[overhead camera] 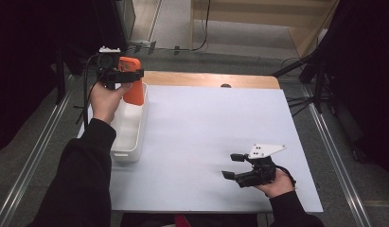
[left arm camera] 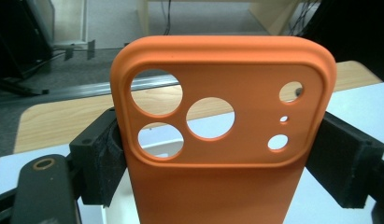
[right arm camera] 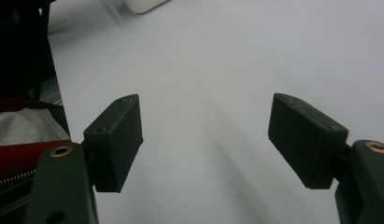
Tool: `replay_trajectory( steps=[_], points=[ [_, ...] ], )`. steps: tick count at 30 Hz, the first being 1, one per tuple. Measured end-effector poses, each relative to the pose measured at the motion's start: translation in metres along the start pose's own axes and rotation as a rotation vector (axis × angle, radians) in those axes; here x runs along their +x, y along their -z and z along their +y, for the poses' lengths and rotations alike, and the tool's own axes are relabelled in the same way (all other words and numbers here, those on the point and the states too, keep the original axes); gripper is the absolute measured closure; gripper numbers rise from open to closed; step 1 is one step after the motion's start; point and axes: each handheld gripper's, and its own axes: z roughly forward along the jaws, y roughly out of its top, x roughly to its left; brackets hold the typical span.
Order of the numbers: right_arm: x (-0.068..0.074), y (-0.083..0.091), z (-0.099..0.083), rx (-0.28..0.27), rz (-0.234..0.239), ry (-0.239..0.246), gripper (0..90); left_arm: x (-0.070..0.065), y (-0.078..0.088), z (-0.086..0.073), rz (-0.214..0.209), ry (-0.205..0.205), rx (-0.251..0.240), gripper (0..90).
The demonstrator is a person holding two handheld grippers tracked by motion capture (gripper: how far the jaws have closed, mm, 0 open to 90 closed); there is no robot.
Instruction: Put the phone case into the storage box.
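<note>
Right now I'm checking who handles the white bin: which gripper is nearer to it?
Left. The left gripper holds an orange phone case just above the white bin's far end; the right gripper rests open across the table.

The high view looks forward and down on the whole white bench (overhead camera: 206,142). The left gripper view sits very close behind the orange phone case (left arm camera: 217,140). The right gripper view looks low across the same bench toward the white tray (right arm camera: 145,4).
</note>
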Motion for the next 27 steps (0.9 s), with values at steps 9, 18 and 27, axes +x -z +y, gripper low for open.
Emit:
replay_trajectory(
  steps=[9, 18, 27],
  points=[
    [0.000, 0.000, 0.000, -0.004, -0.009, 0.002, 24.9, 0.005, -0.012, 0.002, 0.041, -0.003, 0.000, 15.8],
    [0.000, -0.001, 0.000, -0.004, -0.006, 0.001, 24.8, 0.019, -0.025, 0.003, 0.069, 0.036, -0.010, 15.7],
    [-0.001, -0.001, -0.001, 0.001, -0.013, -0.007, 24.9, 0.022, -0.041, -0.001, 0.083, 0.031, -0.015, 15.7]
  ],
)
